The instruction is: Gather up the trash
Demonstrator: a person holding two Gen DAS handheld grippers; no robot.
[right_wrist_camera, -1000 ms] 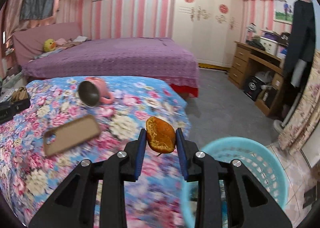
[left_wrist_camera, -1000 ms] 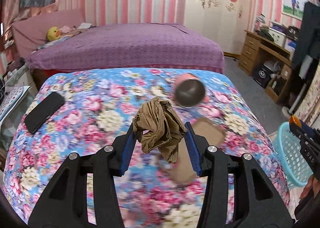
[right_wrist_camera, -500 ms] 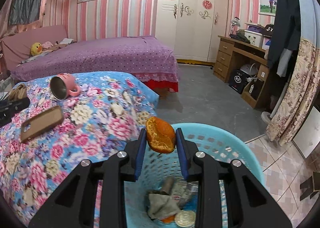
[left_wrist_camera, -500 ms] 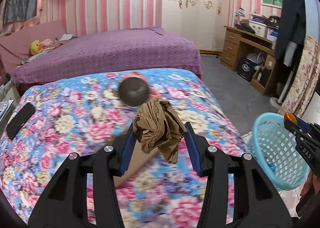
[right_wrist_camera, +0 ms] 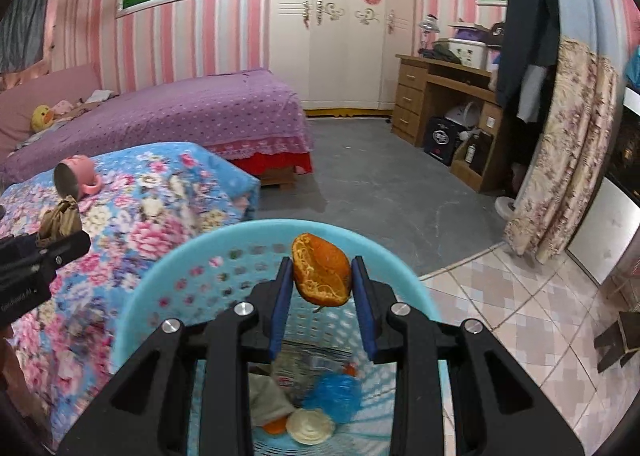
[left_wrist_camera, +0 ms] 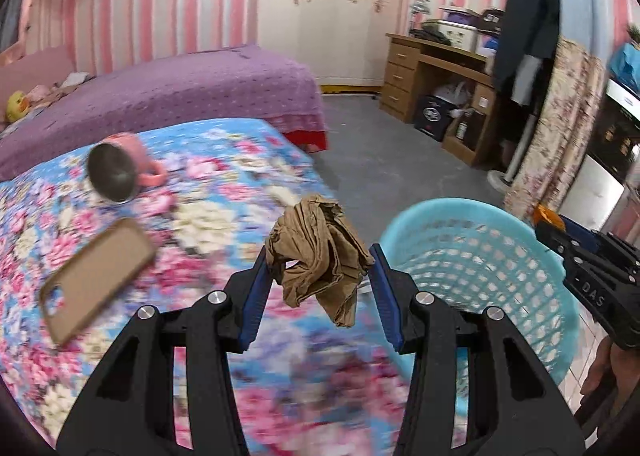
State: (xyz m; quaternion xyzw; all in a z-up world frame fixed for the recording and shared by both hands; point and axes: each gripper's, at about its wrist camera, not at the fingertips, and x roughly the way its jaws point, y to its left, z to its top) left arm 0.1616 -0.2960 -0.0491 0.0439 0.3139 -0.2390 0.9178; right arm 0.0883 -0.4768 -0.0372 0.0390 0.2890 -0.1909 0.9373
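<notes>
Right gripper [right_wrist_camera: 322,276] clamped on orange peel [right_wrist_camera: 321,274], hanging right over blue basket [right_wrist_camera: 160,268] so drop lands on trash inside. Left gripper [left_wrist_camera: 320,270] pinches crumpled brown paper [left_wrist_camera: 320,252] above bed edge, just beside basket, prob next in line.

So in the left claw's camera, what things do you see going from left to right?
Phone case → pink mug → crumpled brown paper in the left claw → blue basket → right claw.
</notes>
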